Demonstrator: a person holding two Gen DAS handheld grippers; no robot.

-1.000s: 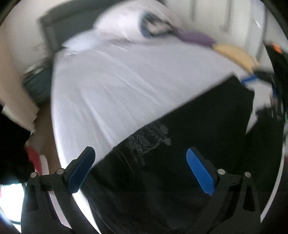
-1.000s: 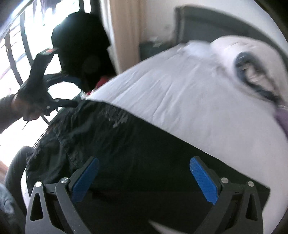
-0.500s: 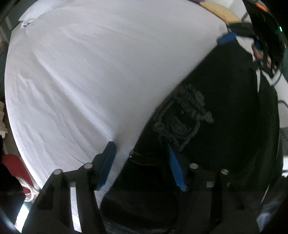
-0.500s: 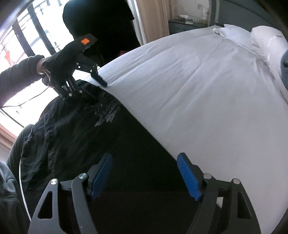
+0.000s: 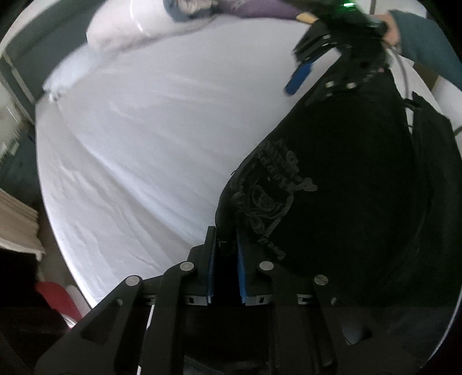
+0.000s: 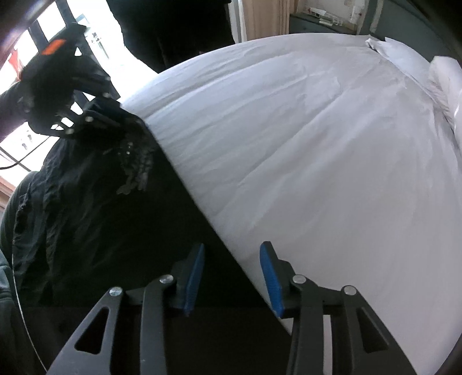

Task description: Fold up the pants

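Black pants (image 5: 346,187) with a grey printed design lie along the near edge of a white bed (image 5: 158,129). In the left wrist view my left gripper (image 5: 225,245) is shut on the pants' corner by the print. My right gripper (image 5: 311,78) shows at the far end of the pants. In the right wrist view the right gripper (image 6: 232,265) is half closed, its blue pads (image 6: 270,271) astride the pants' edge (image 6: 144,216) with a gap still showing. The left gripper (image 6: 86,115) shows far left at the pants' other end.
Pillows (image 5: 130,26) and purple cloth (image 5: 260,11) lie at the bed's head. A grey headboard (image 5: 43,43) stands behind. A nightstand (image 6: 323,20), curtain (image 6: 268,17) and window (image 6: 43,43) stand beyond the bed. A red object (image 5: 57,297) lies on the floor.
Both grippers dropped to the pants' edge. The left gripper closed from wide open onto the pants' corner. The right gripper's fingers narrowed around the other end's edge.
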